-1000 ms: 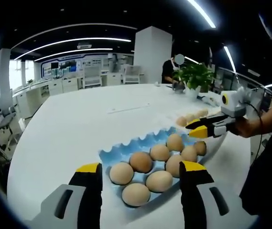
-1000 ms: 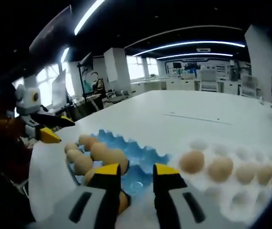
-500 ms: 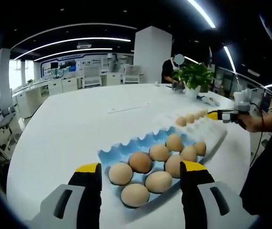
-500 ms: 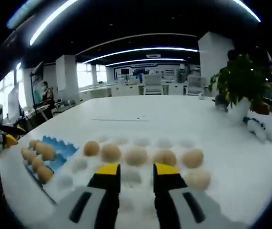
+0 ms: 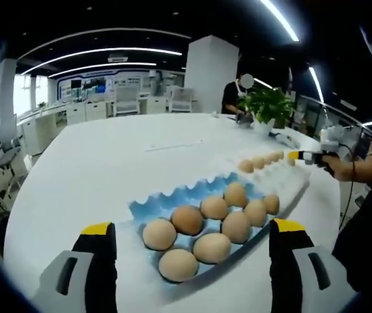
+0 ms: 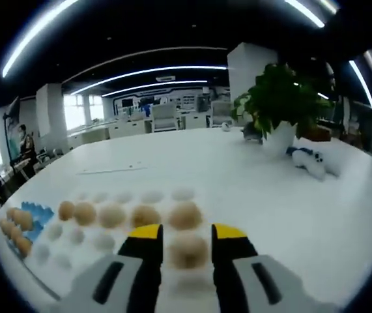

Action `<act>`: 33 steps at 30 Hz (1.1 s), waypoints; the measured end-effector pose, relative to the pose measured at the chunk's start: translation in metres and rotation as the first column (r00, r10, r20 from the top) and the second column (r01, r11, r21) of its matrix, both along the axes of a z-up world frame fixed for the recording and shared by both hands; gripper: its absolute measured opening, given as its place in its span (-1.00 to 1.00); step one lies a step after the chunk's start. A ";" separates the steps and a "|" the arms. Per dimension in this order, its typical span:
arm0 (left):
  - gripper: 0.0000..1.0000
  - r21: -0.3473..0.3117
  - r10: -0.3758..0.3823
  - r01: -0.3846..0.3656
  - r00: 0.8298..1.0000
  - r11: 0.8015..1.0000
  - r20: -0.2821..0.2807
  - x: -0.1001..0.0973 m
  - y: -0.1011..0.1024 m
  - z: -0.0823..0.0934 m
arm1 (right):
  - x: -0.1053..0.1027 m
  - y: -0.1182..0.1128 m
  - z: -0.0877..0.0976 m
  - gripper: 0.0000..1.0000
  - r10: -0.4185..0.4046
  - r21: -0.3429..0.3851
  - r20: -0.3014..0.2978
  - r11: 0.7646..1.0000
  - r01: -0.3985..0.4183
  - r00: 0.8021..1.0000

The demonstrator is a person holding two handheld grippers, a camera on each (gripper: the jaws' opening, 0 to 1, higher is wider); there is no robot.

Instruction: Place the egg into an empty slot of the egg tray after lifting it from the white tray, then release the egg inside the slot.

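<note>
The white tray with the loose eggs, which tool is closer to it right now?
Right. The right tool is over the white tray, an egg between its jaws. The left tool hangs back by the blue egg tray, farther away.

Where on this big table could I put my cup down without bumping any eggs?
Bare tabletop lies between the white tray and the potted plant, and beyond the blue egg tray too. It is crowded among the blue tray's eggs, and around the right tongs.

potted plant (image 6: 283, 107) on white table (image 6: 238, 176); office desks (image 5: 75, 117), pillar (image 5: 210, 72) behind
</note>
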State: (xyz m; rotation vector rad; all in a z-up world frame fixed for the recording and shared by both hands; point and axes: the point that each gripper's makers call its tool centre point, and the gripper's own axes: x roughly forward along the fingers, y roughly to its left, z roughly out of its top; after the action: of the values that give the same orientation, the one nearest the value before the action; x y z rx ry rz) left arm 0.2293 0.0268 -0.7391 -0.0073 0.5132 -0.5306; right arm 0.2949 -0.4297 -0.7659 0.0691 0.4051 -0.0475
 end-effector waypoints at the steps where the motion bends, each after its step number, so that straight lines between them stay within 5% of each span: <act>1: 0.98 -0.004 -0.005 0.005 1.000 1.000 -0.004 -0.001 -0.002 0.000 | 0.000 0.000 -0.003 -0.41 0.003 -0.006 -0.005 1.000 -0.003 1.000; 4: 0.98 0.003 -0.008 0.008 1.000 1.000 0.002 -0.001 -0.003 0.001 | -0.001 0.004 -0.018 -0.39 0.035 -0.028 -0.063 0.999 -0.037 0.997; 6: 0.98 0.000 -0.005 0.005 1.000 1.000 0.003 -0.001 -0.003 0.002 | 0.003 0.002 -0.014 -0.40 0.064 -0.101 -0.043 0.993 -0.068 0.997; 15: 0.94 0.010 -0.007 0.007 1.000 1.000 0.008 0.000 -0.005 0.006 | 0.007 0.005 -0.014 -0.50 0.070 -0.061 -0.057 0.995 -0.073 0.996; 22: 0.93 0.008 -0.008 0.007 1.000 1.000 0.008 0.000 -0.004 0.006 | 0.005 0.012 0.021 -0.50 0.080 -0.050 0.026 0.996 -0.078 0.996; 33: 0.89 0.014 -0.020 0.020 1.000 1.000 -0.001 0.001 -0.007 0.003 | 0.002 0.094 0.042 -0.50 0.263 0.014 0.076 0.964 -0.265 0.962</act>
State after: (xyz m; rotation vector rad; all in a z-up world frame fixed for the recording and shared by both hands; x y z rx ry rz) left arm 0.2302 0.0197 -0.7360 0.0105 0.5180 -0.5462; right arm 0.2972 -0.3356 -0.7235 0.0398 0.3386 0.2228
